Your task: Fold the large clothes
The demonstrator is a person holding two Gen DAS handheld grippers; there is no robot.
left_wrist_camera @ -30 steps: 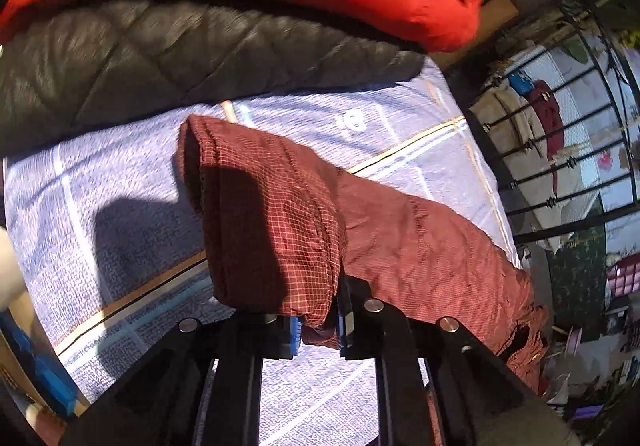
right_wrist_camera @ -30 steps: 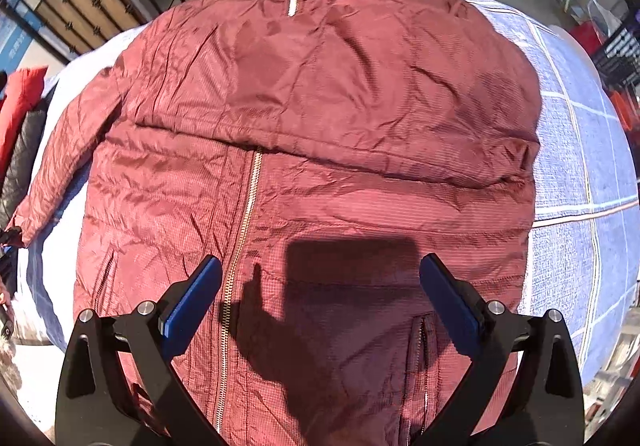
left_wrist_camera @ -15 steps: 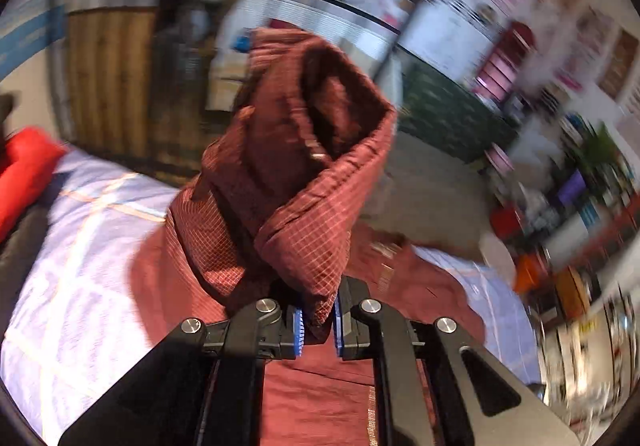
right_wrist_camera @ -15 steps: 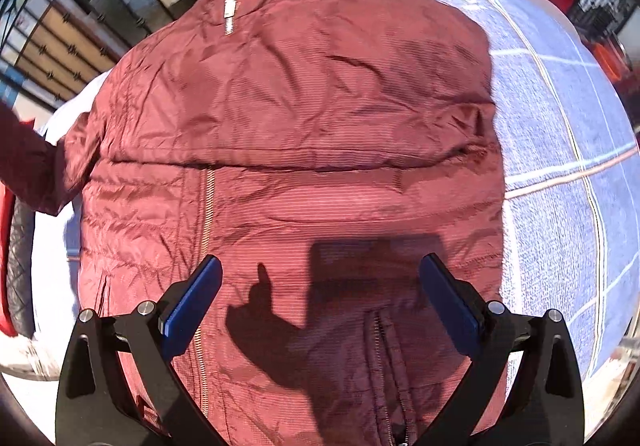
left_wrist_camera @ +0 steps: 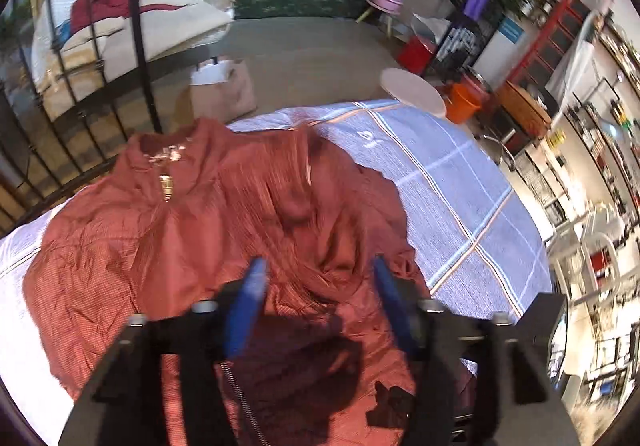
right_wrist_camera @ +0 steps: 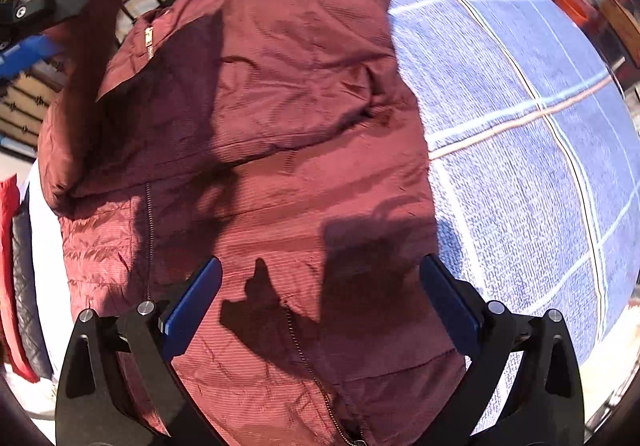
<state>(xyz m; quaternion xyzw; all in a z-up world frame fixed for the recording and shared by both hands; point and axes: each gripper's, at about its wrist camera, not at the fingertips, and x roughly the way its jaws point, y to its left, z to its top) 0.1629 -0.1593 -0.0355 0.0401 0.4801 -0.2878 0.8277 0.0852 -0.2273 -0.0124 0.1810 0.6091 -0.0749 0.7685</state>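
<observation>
— Item one? Dark red quilted jacket (right_wrist_camera: 256, 150), spread front-up on a bed under a blue checked cover (right_wrist_camera: 520, 134); zip (right_wrist_camera: 150, 230) closed down the middle, one sleeve folded across the chest (creased, blurred in the left wrist view).

— Left hand-held gripper (left_wrist_camera: 316, 282)? Above the jacket's lower chest, jaws just opened, blue pads apart, nothing clamped between.

— Right hand-held gripper (right_wrist_camera: 320, 294)? Spread wide over the hem area, gripping nothing, shadow cast on the fabric.

— Surroundings? Black metal bed frame (left_wrist_camera: 140, 30), paper bag (left_wrist_camera: 224, 90) on floor, round white stool (left_wrist_camera: 412, 90), orange bucket (left_wrist_camera: 464, 102).
</observation>
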